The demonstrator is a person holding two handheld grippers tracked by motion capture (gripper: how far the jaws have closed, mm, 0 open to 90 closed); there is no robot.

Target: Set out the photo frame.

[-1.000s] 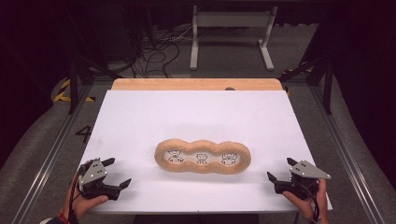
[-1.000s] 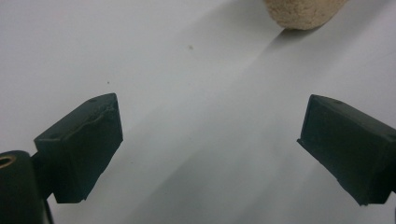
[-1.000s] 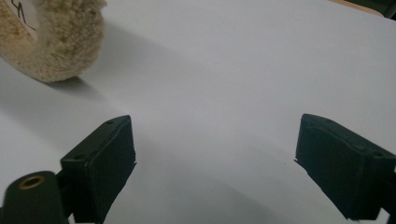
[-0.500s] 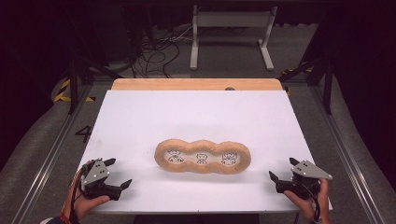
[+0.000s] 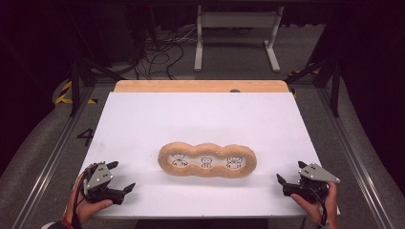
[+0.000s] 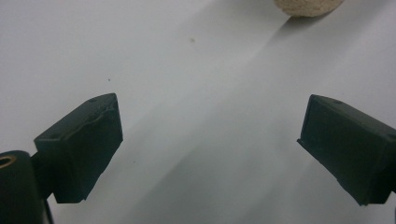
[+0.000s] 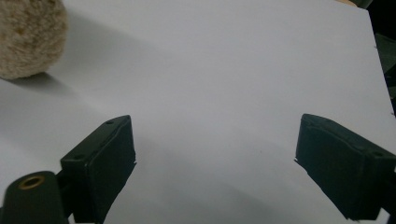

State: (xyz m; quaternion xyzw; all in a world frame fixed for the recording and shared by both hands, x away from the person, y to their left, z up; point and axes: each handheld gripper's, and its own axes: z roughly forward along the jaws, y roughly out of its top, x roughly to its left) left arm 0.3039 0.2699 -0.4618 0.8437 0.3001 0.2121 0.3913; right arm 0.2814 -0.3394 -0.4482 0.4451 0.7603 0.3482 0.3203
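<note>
While both hands wait at the bottom edge of the high view, the tan fuzzy tray (image 5: 207, 160) lies flat a little below the middle of the frame, on the white sheet that covers the desk (image 5: 143, 119). It is a long, lobed piece with a thick plush rim and three round hollows in a row; each hollow has a white floor with a small dark drawing on it, too small to make out. Nothing touches the tray, and it lies well apart from both tools.

Lower left of the frame, the left hand-held gripper (image 5: 122, 177) rests low over the white sheet with a hand wrapped round its body, its jaws pointing right toward the tray. In the left gripper view its two black jaws stand wide apart with bare white sheet between them, holding nothing, and the rounded tan end of the tray peeks in at the upper right of that frame.

Lower right of the high view, the right hand-held gripper (image 5: 291, 172) sits near the sheet's corner, its grey three-cornered plate on top, its jaws pointing left toward the tray. In the right gripper view its jaws are likewise spread wide and empty, with the fuzzy end of the tray at the upper left.

Beyond the sheet, a strip of bare wood (image 5: 200, 86) shows along the desk's far edge, and farther back a white metal stand (image 5: 236, 28) and loose cables (image 5: 162, 50) sit on the grey floor.
</note>
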